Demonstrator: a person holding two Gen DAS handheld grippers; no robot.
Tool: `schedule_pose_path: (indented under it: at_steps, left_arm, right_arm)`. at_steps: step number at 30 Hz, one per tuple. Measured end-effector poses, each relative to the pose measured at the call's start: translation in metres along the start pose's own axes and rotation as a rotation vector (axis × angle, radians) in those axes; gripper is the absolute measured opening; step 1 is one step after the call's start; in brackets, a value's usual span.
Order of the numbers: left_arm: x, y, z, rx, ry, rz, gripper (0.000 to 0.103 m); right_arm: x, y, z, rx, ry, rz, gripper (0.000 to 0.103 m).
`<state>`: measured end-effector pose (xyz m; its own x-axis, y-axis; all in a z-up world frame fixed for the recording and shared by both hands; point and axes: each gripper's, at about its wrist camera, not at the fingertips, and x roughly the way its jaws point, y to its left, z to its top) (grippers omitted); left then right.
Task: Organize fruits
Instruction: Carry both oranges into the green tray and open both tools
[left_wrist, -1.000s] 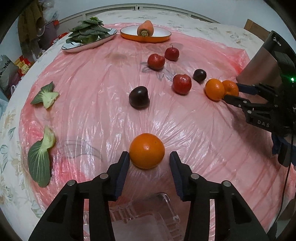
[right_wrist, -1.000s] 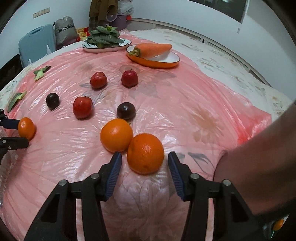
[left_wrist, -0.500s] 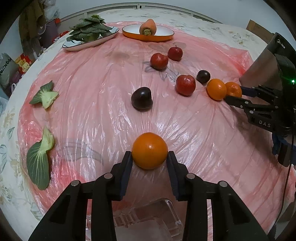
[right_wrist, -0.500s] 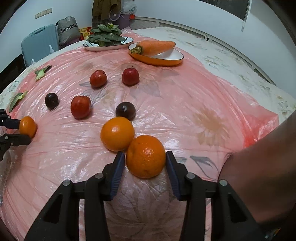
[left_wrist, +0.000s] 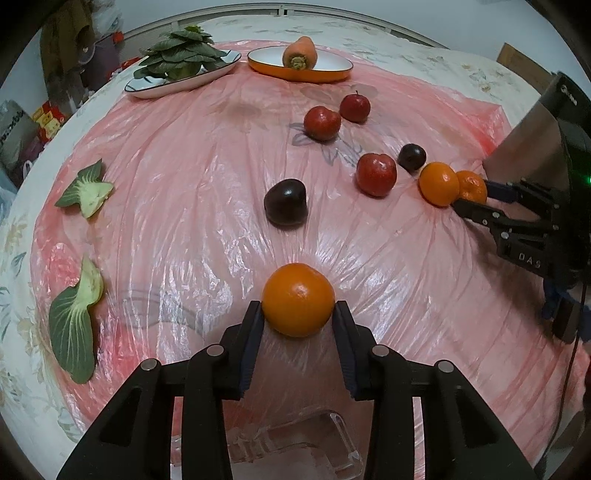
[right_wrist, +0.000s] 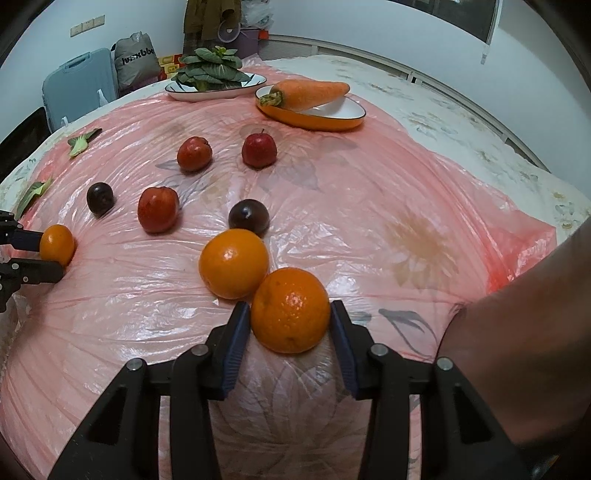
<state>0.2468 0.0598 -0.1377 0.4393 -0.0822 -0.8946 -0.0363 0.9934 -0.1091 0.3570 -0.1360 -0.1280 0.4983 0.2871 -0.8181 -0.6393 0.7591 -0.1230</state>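
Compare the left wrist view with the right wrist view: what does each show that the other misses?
Only the left wrist view shows the clear container under the left gripper. Only the right wrist view shows the blue suitcase and a forearm. Both show each gripper shut on an orange, the right gripper on another orange, plus the carrot.

At six o'clock, the clear container (left_wrist: 295, 446) is cut off by the frame's edge and partly hidden behind black gripper arms.
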Motion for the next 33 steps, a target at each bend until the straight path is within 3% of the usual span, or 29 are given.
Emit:
schedule_pose_path:
  at_steps: [10,17,33]
  left_arm:
    - [-0.001,-0.003,0.0,0.015,-0.025,0.02,0.032]
    - [-0.012,-0.002,-0.002,0.001,-0.061,-0.001,0.032]
    - [-0.058,-0.028,-0.012,0.03,-0.137,-0.037,0.032]
  right_arm:
    - [-0.003,0.0,-0.002,0.02,-0.025,-0.011,0.038]
    - [-0.018,-0.015,-0.009,0.105,-0.048,-0.01,0.038]
    - [-0.101,-0.004,-0.041,0.21,-0.122,-0.019,0.038]
